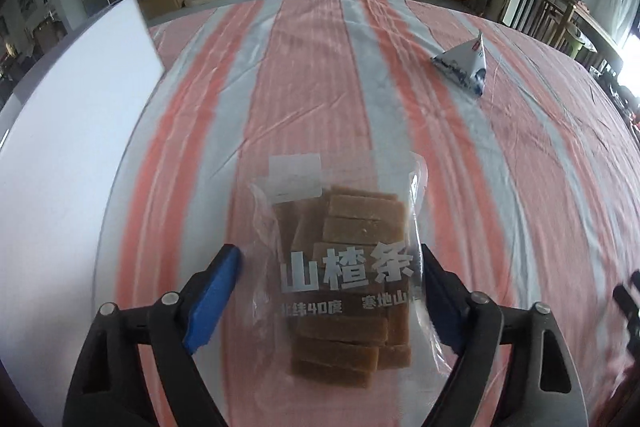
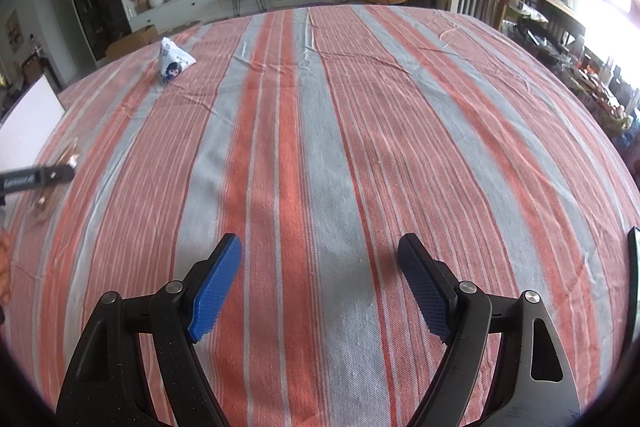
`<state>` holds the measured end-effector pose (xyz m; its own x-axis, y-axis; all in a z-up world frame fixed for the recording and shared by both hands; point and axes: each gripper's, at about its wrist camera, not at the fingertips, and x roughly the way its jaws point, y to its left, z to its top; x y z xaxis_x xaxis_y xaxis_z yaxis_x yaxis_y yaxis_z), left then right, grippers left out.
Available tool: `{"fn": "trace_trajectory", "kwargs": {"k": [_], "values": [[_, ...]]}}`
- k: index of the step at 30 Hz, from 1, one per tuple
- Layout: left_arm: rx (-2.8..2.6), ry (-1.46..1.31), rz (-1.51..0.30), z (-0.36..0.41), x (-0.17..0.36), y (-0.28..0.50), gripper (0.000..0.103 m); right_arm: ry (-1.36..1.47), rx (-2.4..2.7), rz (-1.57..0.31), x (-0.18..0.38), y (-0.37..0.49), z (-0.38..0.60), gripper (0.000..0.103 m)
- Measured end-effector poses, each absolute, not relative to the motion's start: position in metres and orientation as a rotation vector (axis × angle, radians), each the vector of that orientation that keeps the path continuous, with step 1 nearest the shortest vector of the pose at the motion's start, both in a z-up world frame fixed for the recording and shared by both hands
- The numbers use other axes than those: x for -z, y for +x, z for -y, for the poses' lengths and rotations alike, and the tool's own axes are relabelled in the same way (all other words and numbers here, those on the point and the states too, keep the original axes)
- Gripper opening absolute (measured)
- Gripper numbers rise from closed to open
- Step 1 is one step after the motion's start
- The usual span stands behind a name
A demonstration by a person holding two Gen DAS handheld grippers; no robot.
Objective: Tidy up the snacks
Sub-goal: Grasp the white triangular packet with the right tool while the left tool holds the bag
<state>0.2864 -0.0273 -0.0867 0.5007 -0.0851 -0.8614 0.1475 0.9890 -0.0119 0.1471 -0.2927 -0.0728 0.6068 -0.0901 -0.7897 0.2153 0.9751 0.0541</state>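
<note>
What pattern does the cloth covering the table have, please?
The cloth has orange-red and grey stripes with thin white lines, clearest in the right wrist view.

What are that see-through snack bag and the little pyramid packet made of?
The snack bag looks like thin clear plastic film, glossy: the brown bars show through it and its edges crinkle. The pyramid packet looks like printed white foil or plastic film, with sharp folded seams; which of the two is hard to tell.
</note>
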Motion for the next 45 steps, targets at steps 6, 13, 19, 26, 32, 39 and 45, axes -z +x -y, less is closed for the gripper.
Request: {"fn": "trace_trajectory", "kwargs": {"k": [6,13,19,26,32,39,45], "values": [[0.122,0.058,-0.987,0.015,0.096,0.274,0.103,0.146,0.179,-0.904,0.073,0.147,0.293,0.083],[0.119,0.054,-0.938,0.014,0.096,0.266,0.103,0.147,0.178,-0.904,0.073,0.147,0.293,0.083],[0.125,0.061,-0.937,0.014,0.095,0.26,0.103,0.146,0.178,-0.904,0.073,0.147,0.293,0.083],[0.137,0.064,-0.934,0.013,0.094,0.263,0.103,0.145,0.179,-0.905,0.073,0.147,0.293,0.083],[0.137,0.061,-0.935,0.012,0.095,0.264,0.103,0.137,0.183,-0.908,0.073,0.147,0.292,0.083],[0.135,0.06,-0.934,0.012,0.095,0.264,0.103,0.103,0.18,-0.93,0.075,0.15,0.287,0.089],[0.135,0.06,-0.934,0.013,0.095,0.264,0.103,0.102,0.028,-0.971,0.071,0.171,0.279,0.093]]}}
